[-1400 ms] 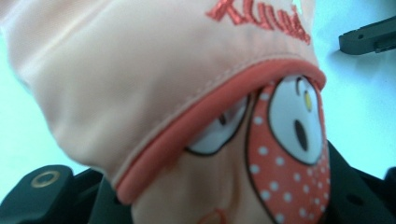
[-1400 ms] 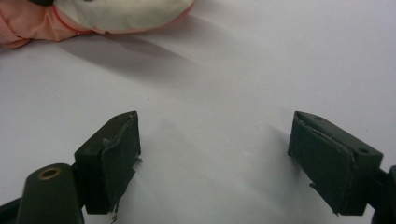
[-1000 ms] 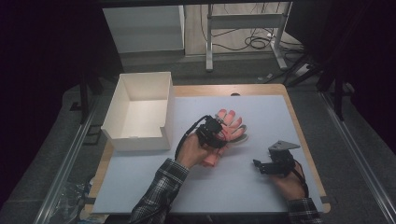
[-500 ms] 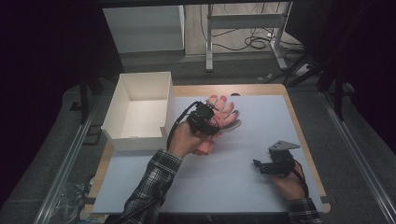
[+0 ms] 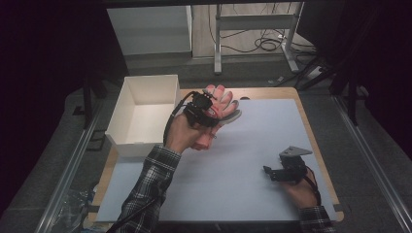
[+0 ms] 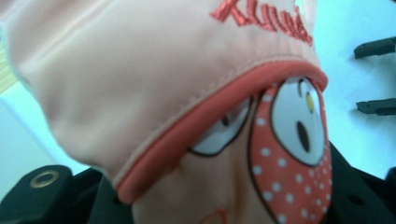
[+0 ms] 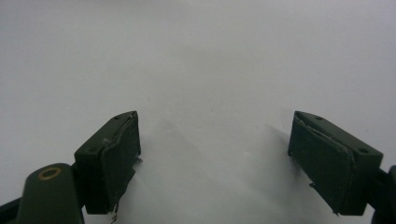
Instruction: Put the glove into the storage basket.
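Desk (image 5: 252, 160): a pale sheet covers most of the top; wooden edges show at the far and right sides.

Box (image 5: 145, 114): white, open-topped, nothing visible inside, standing at the desk's far left corner; judged the likely destination for the item in hand.

Glove (image 5: 221, 104): peach-pink fabric with grey fingertips, raised off the desk just right of the box and not yet over its opening; the left gripper view shows a coral-bound hem, red embroidered lettering and a cartoon patch with white dots (image 6: 289, 154).

Handling, as a judgement: light, soft and limp; it will sag and swing from any single hold; not fragile and not slippery; the fabric bunches readily. The best hold is across the cuff or palm, where layers stack thick; a hold on one finger would leave the rest dangling and liable to catch the box wall.

Left tool (image 5: 206, 114): closed firmly on the glove, fabric bunched between its jaws and pressed close against its camera; grip appears sound.

Right tool (image 5: 279, 173): low over the near right of the desk, well apart from the glove; jaws stand wide with bare sheet between them (image 7: 215, 154); nothing held.
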